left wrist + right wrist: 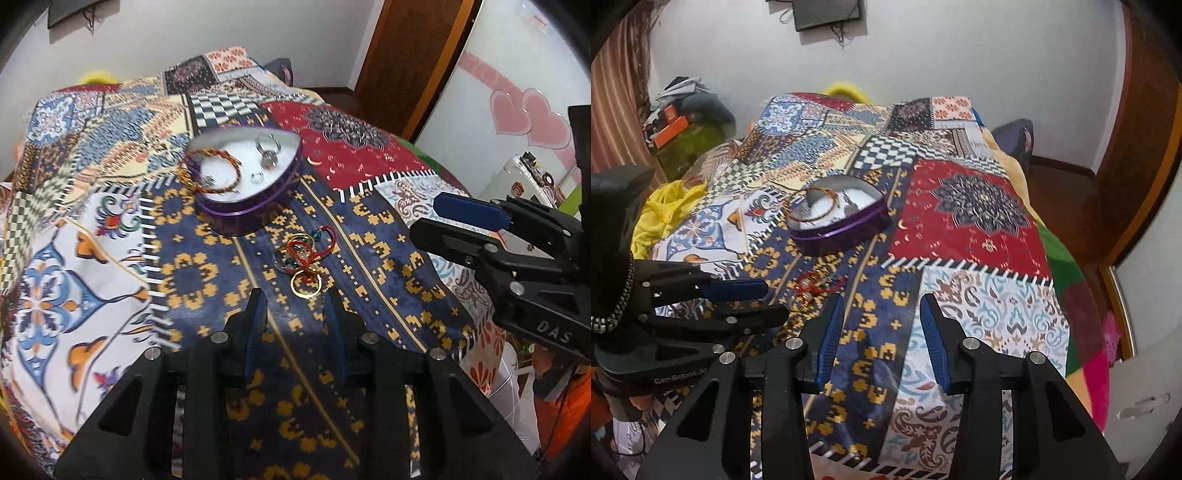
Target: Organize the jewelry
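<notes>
Black left gripper [295,306] with blue ribbed pads, jaws spread, nothing between them, hovering just short of small tangle of loose jewelry [303,260] on navy-and-gold band of patchwork cloth [207,266]. Tangle made up of gold metal rings, red braided cord and teal beads, piled together; individual pieces hard to separate, possibly three rings. Just beyond tangle, purple heart-shaped tin box [243,218] with pale lining, lid off, resting on same navy band beside red patch with dark medallion. Inside box: red-and-gold twisted bangle [210,171] leaning over near-left rim, silver ring with clear stone [267,149] toward back, two small clear-stone pieces near bangle and near front wall.

Black right gripper [436,218], seen from side at right edge of left wrist view, jaws apart and empty, tips near tangle but clear of it. From right wrist view, right gripper [882,306] spread over seam between navy band and pale paisley patch, left gripper [775,299] entering from left, its upper blue pad just beside jewelry tangle [812,286]. Heart box [836,225] farther back, well apart from both.

Past cloth: white wall, brown wooden door [406,55], pink heart decals [528,114], dark wall screen [829,13], yellow fabric [665,210].
</notes>
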Motion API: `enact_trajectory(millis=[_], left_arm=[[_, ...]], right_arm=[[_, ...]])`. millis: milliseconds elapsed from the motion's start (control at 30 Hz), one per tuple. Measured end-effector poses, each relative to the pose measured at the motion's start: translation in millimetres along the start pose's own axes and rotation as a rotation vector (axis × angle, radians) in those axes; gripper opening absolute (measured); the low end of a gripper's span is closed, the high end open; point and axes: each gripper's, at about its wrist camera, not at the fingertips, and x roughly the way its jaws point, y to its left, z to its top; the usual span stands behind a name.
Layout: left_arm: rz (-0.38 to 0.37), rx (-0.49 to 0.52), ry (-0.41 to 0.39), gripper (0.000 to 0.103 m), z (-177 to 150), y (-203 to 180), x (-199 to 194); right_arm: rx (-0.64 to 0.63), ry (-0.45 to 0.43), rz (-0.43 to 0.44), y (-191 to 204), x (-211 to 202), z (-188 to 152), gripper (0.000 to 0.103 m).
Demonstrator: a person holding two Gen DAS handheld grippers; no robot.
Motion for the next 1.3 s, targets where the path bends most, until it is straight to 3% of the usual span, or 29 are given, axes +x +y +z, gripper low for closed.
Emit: enact_trajectory(millis=[333, 467, 733, 1133, 1300], left_arm=[[-0.025, -0.029, 0.007, 0.032, 5, -1, 14], [-0.007, -0.02, 0.001, 0.016, 4, -2, 14], [-0.021, -0.033, 0.002, 0.016, -1, 6, 4], [0.068, -0.049, -0.038, 0.016, -23, 39, -28], [0.071, -0.055, -0.062, 0.016, -22, 45, -33]], right_arm=[[0.018, 0.018, 0.015, -8, 8, -5, 0.039], [0.019, 0.018, 0.027, -5, 10, -3, 0.039], [0.0, 0.018, 0.035, 2, 9, 0, 0.039], [-0.101, 0.08, 0.041, 27, 43, 9, 0.039], [-0.165, 0.099, 0.053, 36, 53, 14, 0.039]])
